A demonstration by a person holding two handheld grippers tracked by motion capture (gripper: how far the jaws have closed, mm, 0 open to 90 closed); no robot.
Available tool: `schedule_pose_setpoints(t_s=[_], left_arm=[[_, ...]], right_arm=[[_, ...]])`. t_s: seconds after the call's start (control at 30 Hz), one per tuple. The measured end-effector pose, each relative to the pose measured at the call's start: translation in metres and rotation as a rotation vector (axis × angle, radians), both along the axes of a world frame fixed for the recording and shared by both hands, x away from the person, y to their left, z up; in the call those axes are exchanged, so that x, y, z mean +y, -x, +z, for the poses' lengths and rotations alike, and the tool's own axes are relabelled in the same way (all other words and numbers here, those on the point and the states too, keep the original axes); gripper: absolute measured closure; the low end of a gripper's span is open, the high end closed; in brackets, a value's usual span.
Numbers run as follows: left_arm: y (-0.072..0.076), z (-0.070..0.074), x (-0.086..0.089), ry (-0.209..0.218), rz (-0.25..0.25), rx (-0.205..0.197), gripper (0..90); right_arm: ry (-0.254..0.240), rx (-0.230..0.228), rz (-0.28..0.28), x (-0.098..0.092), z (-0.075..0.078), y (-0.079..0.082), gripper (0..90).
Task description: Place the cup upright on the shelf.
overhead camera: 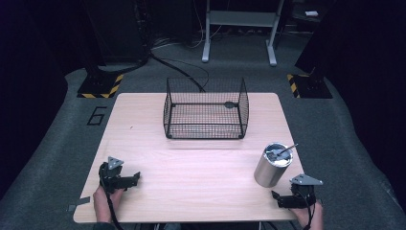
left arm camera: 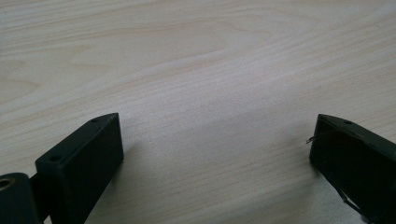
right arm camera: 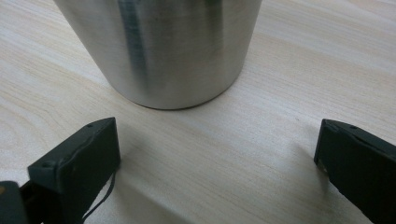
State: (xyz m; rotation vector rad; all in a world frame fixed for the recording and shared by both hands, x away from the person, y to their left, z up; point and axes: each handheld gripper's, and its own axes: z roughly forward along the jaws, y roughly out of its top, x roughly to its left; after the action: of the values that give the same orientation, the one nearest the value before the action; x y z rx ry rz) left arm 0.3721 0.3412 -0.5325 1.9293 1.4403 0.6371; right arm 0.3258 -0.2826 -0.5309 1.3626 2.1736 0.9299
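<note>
Resting low over the table (overhead camera: 201, 167), the right gripper (overhead camera: 283, 200) is lying near the front right corner with its jaws spread wide and nothing between them. In the right gripper view those jaws are framing bare wood, and the steel cup (right arm camera: 161, 51) is standing upright just beyond their tips, untouched. The high view is showing the cup (overhead camera: 273, 165) just ahead of and to the left of this gripper, close to the table's right edge, with a thin utensil (overhead camera: 283, 151) leaning inside it. The left gripper (overhead camera: 125, 181) is sitting near the front left corner, jaws likewise wide apart and holding nothing; its own view is showing only plain tabletop (left arm camera: 201, 70) ahead. Between the two grippers the wood is lying open. A wire basket (overhead camera: 206, 109) is standing at the far middle of the table, well apart from both grippers and from the cup.
</note>
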Motion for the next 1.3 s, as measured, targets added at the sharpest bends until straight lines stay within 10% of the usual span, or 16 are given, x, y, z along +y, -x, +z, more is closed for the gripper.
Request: schedule_pose_setpoints(t_s=[0.6,0.67,1.3], left_arm=[[0.000,0.000,0.000,0.003,0.003,-0.002,2.9],[0.001,0.000,-0.001,0.005,0.005,0.000,2.9],[0.001,0.000,0.000,0.003,0.003,0.001,2.9]], right_arm=[[0.002,0.000,-0.023,0.000,0.002,0.001,0.0],[-0.071,-0.020,-0.039,-0.001,0.005,0.004,0.0],[-0.111,-0.137,-0.048,0.021,0.075,0.015,0.0]])
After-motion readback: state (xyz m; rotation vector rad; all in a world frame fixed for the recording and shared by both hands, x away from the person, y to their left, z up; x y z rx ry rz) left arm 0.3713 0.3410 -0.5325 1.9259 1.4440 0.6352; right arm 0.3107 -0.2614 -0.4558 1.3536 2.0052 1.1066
